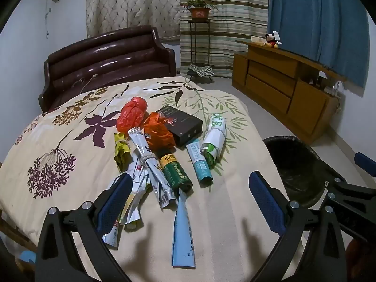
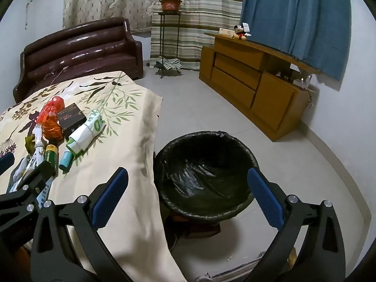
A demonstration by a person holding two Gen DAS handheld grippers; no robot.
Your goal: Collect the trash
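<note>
A pile of trash lies on the floral bedspread (image 1: 70, 108): red plastic bags (image 1: 134, 115), a black box (image 1: 182, 124), a green roll (image 1: 176, 172), a teal tube (image 1: 201, 164), a white-green wrapper (image 1: 215, 138), silver sachets (image 1: 150, 162) and a light blue wrapper (image 1: 183, 232). My left gripper (image 1: 190, 199) is open and empty, just above the near end of the pile. My right gripper (image 2: 188, 195) is open and empty over the bin lined with a black bag (image 2: 204, 171), beside the bed. The pile also shows in the right wrist view (image 2: 61, 131).
The bin also shows in the left wrist view (image 1: 293, 162), at the bed's right edge. A dark brown headboard (image 1: 105, 58), a plant stand (image 1: 199, 35) and a wooden cabinet (image 1: 282, 87) stand beyond. Grey tiled floor (image 2: 211, 108) lies between bed and cabinet.
</note>
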